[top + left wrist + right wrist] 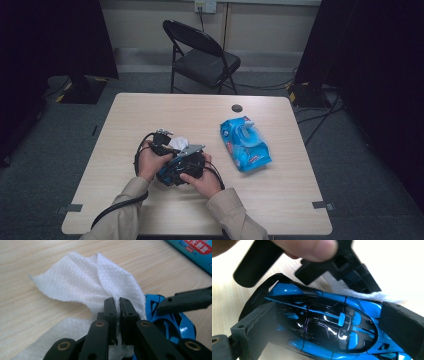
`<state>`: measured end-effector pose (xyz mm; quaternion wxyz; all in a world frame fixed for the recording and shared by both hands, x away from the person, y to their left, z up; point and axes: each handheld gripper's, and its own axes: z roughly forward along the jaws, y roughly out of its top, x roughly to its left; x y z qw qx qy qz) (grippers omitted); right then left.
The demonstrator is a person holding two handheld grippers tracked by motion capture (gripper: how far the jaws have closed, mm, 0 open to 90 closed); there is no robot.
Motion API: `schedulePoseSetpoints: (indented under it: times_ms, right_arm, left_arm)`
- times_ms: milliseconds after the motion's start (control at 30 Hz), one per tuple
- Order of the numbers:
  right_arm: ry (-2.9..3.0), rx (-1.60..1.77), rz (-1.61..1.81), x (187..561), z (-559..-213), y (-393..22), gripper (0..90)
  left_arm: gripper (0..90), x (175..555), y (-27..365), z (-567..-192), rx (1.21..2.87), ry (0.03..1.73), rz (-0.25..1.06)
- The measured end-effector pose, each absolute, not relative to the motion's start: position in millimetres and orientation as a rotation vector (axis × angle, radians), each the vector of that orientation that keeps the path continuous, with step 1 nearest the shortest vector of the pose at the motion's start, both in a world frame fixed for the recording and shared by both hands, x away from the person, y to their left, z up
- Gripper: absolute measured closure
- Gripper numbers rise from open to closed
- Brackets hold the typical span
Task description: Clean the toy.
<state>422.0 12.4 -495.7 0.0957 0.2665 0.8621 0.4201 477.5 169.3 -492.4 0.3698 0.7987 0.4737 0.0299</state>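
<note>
**Wiping a glossy toy car with a soft wet wipe**

We hold the blue toy car [324, 327] low over the worktop [150, 107], the right gripper [332, 325] with its jaws closed across the body, one pad on each flank. The left gripper [117, 307] has its jaws nearly shut, pinching the white wet wipe [82, 282] just beside the car. The wipe is limp and light (it drapes at once). We judge the car's shell rigid and slippery, so gripping the flanks suits best.

High view dim, dark margins; right gripper view overexposed, near finger blurred, glare on car [324, 327].
</note>
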Motion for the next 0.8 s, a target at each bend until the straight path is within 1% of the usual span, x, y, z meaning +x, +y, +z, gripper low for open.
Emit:
schedulePoseSetpoints:
  times_ms: [467,633,800]
  right_arm:
    - [2.550,0.791,1.253,423,-496,11,1.9]
    - [2.550,0.791,1.255,423,-496,11,1.9]
    - [2.548,0.790,1.257,423,-496,11,1.8]
  left_arm:
    - [85.0,491,160,-488,2.112,1.189,0.055]
    - [85.0,492,162,-488,2.084,1.203,0.046]
    - [85.0,491,165,-486,2.053,1.203,0.066]
